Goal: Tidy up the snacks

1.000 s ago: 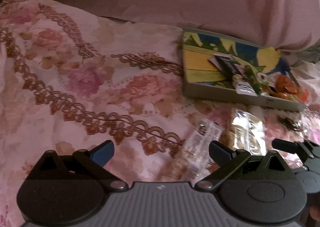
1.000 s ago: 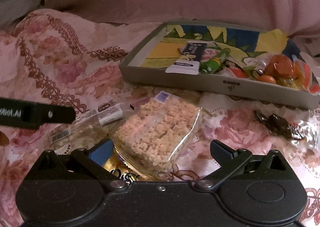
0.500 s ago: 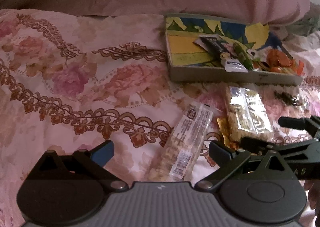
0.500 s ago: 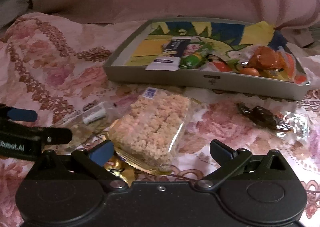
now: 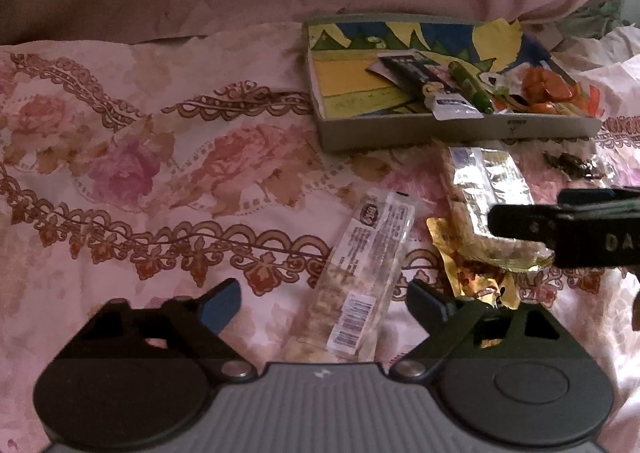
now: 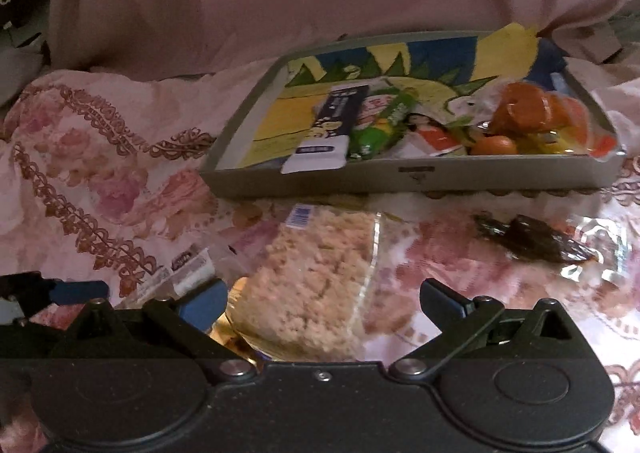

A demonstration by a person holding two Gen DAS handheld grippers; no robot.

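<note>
Tray (image 6: 416, 177) edge just beyond rice-crisp packet (image 6: 316, 285), both hand-held grippers (image 5: 324, 303) (image 6: 324, 303) spread wide, holding nothing

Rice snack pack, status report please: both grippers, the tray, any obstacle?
Left gripper open over long clear packet. Right gripper open, straddling rice snack pack. Pack on bedspread, outside tray. Gold wrapper partly under pack.

Black tongs (image 5: 324, 303) with blue-padded fingers (image 5: 220, 303), silver pivot screws and a ribbed grey base.
</note>
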